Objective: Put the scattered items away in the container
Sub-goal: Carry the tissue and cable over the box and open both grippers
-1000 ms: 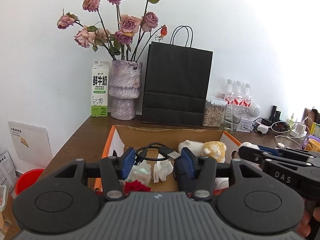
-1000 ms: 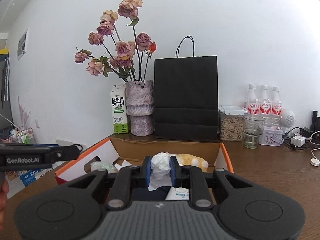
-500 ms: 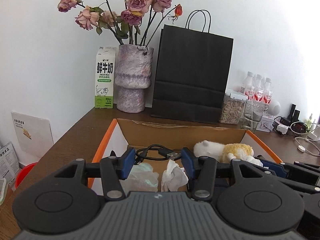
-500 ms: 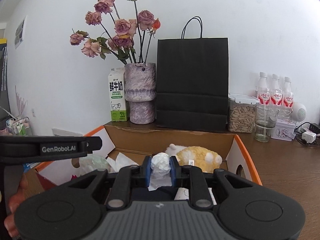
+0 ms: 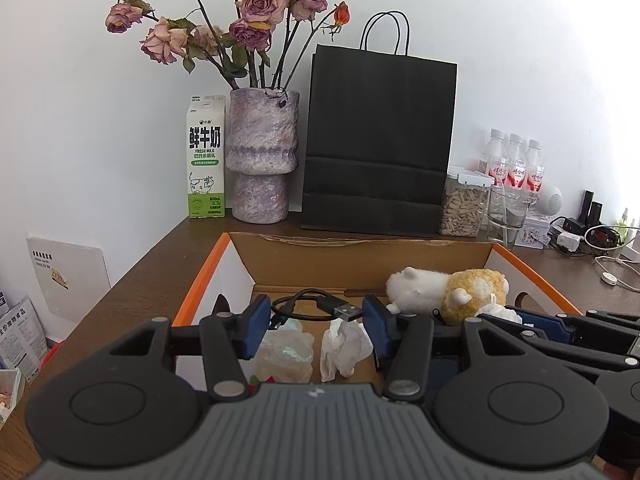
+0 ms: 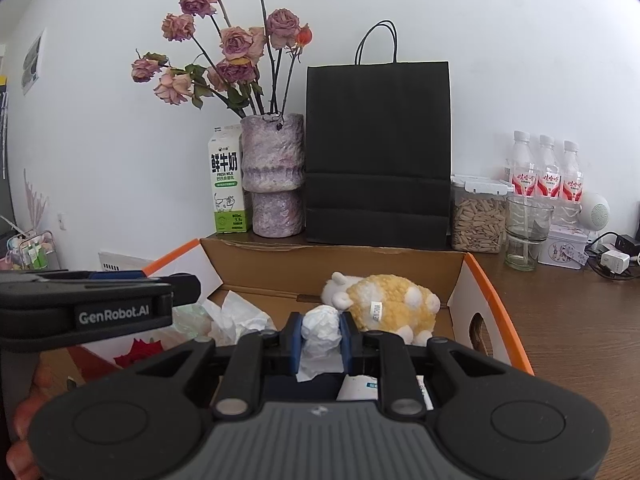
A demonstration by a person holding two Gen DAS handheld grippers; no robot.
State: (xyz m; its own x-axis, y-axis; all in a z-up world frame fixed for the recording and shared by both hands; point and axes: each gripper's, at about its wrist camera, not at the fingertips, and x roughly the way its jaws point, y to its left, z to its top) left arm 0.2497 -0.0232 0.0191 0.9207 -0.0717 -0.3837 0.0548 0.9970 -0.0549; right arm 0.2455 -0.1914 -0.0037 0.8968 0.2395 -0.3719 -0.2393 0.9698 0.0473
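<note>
Pinching a crumpled tissue (image 6: 320,326) in the right hand-held gripper (image 6: 320,340), now lower over the cardboard box (image 6: 400,264); left hand-held gripper (image 5: 316,330) spread, empty, likewise lowered above cable (image 5: 316,306).

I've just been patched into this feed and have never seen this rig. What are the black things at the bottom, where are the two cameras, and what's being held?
There is no robot arm: a person holds a two-finger gripper in each hand, and each picture comes from a fisheye camera on one gripper, looking along its fingers. In the left wrist view the left gripper stands open over the cardboard box, holding nothing; below it lie a USB cable and a crumpled tissue. In the right wrist view the right gripper is shut on a wad of white tissue above the same box. A plush sheep already lies inside.
</note>
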